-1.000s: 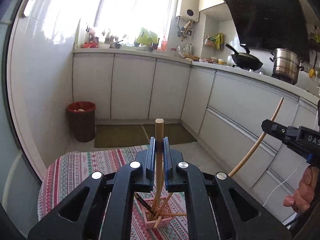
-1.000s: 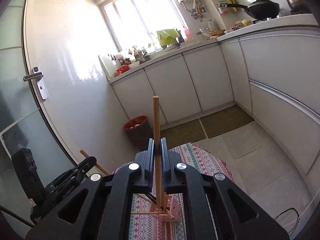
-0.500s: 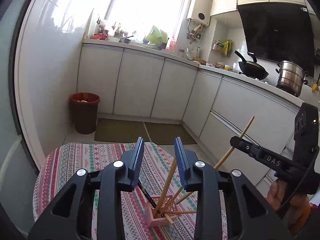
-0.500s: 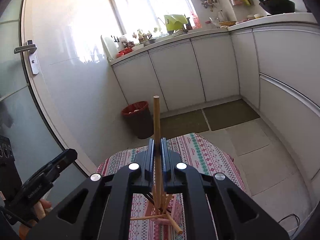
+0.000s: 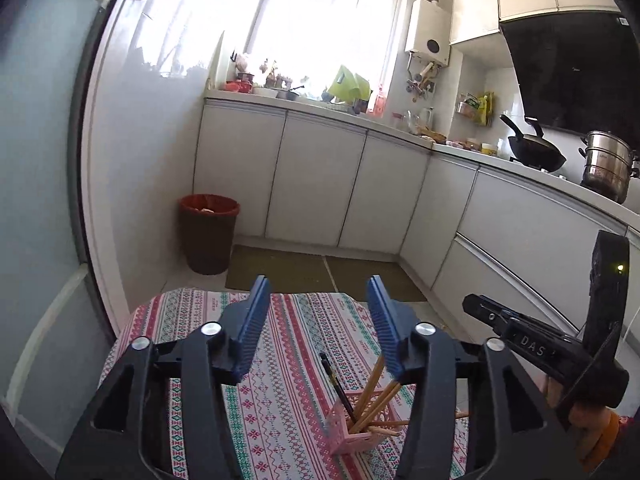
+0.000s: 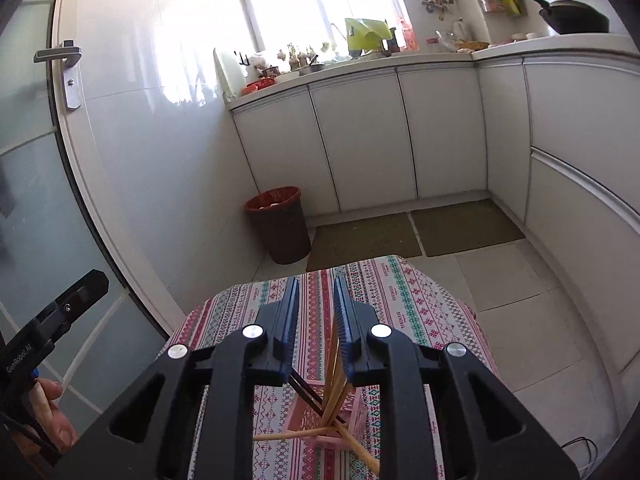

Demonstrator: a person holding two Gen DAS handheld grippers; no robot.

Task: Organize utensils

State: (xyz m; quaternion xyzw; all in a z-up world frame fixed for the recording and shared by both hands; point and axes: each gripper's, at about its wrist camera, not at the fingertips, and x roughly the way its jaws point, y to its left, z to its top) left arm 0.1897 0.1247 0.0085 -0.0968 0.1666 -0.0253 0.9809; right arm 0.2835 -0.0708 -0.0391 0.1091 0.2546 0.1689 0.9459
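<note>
A pink lattice utensil holder [image 5: 352, 432] stands on the patterned tablecloth [image 5: 288, 328] and holds several wooden chopsticks [image 5: 372, 384] and a dark one [image 5: 336, 380]. My left gripper [image 5: 318, 292] is open and empty above and behind the holder. The right gripper shows at the right of the left wrist view [image 5: 472, 304]. In the right wrist view my right gripper [image 6: 316, 284] is open just above the holder [image 6: 316, 416], with the chopsticks [image 6: 336, 376] leaning by its right finger. The left gripper shows at that view's left edge [image 6: 88, 284].
The small table sits in a kitchen with white cabinets [image 5: 316, 184]. A red-rimmed bin [image 5: 208, 232] stands on the floor beyond the table beside two floor mats [image 5: 320, 272]. A wok [image 5: 536, 152] and a steel pot [image 5: 606, 172] sit on the counter at right.
Both grippers have opened and let go of their chopsticks, which now stand in the pink holder. The left gripper opened first and has drawn back; the right opened in the last half second.
</note>
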